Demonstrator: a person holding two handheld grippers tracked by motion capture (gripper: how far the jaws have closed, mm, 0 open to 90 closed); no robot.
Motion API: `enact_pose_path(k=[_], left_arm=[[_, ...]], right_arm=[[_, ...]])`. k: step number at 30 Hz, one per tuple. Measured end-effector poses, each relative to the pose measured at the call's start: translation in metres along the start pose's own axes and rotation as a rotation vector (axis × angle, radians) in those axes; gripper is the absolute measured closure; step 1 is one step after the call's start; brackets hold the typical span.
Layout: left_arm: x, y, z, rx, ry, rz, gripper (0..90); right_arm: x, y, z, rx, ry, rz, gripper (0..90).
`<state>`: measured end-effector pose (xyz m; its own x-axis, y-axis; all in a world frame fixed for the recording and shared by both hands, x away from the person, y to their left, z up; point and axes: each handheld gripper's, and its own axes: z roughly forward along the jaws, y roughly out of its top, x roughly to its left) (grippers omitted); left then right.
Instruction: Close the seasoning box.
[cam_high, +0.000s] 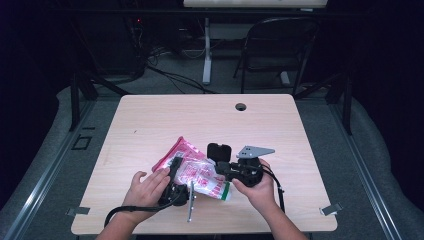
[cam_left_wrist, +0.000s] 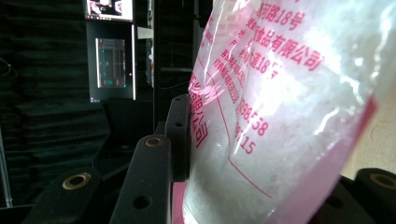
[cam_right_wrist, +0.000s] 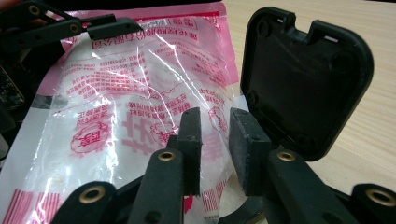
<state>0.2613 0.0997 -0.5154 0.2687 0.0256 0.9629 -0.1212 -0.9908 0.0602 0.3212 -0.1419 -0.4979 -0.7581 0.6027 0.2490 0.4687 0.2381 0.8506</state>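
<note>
- 2 claws meet over a clear plastic bag with pink edges and red printed characters, which lies on the near half of the pale wooden surface.
- Left claw reaches over the bag's near left side; in the left gripper view the bag rises between its jaws and lies against the left pad, but whether both pads press on it I cannot tell.
- Right claw stands parted, its pads apart with the bag's film seen through the gap and nothing pinched.
- White grainy contents show inside the bag in the left gripper view.
- 1 black rounded square plastic piece stands upright just beside the right claw's far pad, at the bag's right edge.
</note>
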Motion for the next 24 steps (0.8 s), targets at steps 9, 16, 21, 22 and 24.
enact_pose_path(k=[9, 16, 21, 22, 24], left_arm=[[-0.002, -0.006, 0.001, 0.016, -0.003, -0.016, 70.6], [-0.006, -0.011, 0.001, 0.035, -0.025, -0.06, 70.7], [-0.01, -0.013, 0.002, 0.039, -0.055, -0.119, 70.8], [-0.011, -0.013, 0.002, 0.038, -0.065, -0.134, 70.8], [-0.013, -0.013, 0.002, 0.037, -0.077, -0.156, 70.9]], right_arm=[[-0.005, 0.002, -0.005, -0.037, -0.006, 0.027, 72.0], [-0.005, 0.002, -0.007, -0.035, -0.01, 0.024, 71.6], [-0.008, 0.002, -0.009, -0.051, -0.014, 0.036, 71.5], [-0.008, 0.003, -0.009, -0.048, -0.015, 0.036, 71.5], [-0.009, 0.003, -0.01, -0.054, -0.013, 0.045, 71.4]])
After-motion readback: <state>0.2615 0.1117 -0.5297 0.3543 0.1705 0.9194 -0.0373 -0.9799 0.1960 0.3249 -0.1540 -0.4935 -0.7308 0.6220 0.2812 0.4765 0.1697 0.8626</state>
